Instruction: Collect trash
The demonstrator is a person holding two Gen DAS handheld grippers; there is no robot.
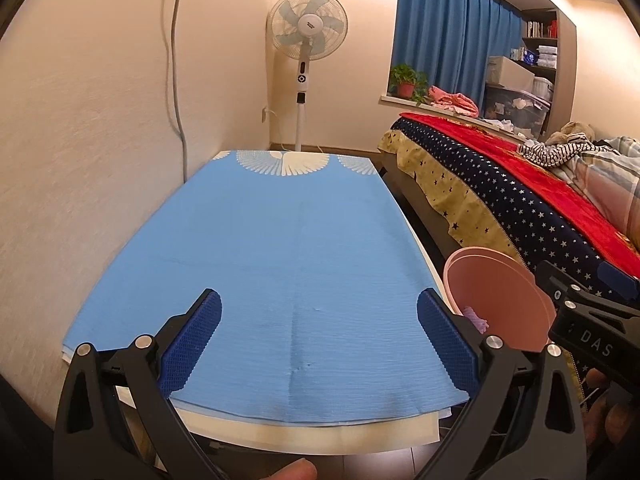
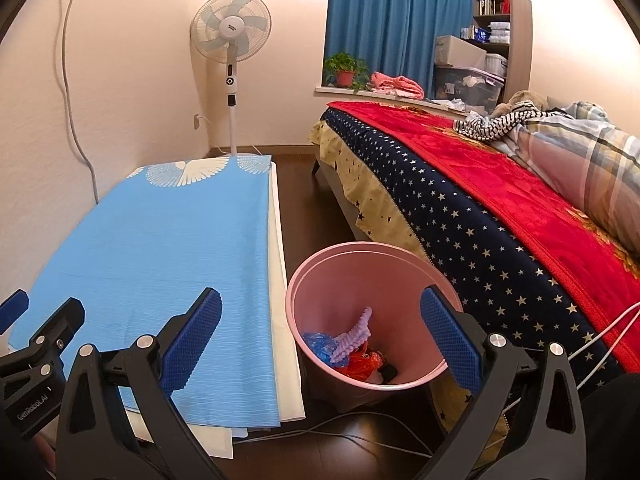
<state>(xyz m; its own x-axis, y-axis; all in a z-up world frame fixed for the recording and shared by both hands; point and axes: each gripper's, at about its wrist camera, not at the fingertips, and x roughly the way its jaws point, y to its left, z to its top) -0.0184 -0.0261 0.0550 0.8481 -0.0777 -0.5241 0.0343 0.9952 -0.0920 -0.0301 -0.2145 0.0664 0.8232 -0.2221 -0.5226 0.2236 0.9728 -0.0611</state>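
Right gripper [image 2: 320, 340] hovering over pink bin [image 2: 298, 300], fingers spread, empty; trash [image 2: 348, 350] lying inside. Left gripper [image 1: 319, 334] gaping over surface [image 1: 280, 240].

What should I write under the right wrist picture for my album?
Open right tongs hover over a pink trash bin holding a purple comb-like piece and crumpled wrappers, between table and bed.

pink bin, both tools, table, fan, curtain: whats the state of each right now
pink bin: upright on the floor between table and bed, open top, trash inside
left tool: open, empty, over the table
right tool: open, empty, above the bin
table: covered by a blue cloth, nothing lying on it
fan: blades look still
curtain: drawn shut
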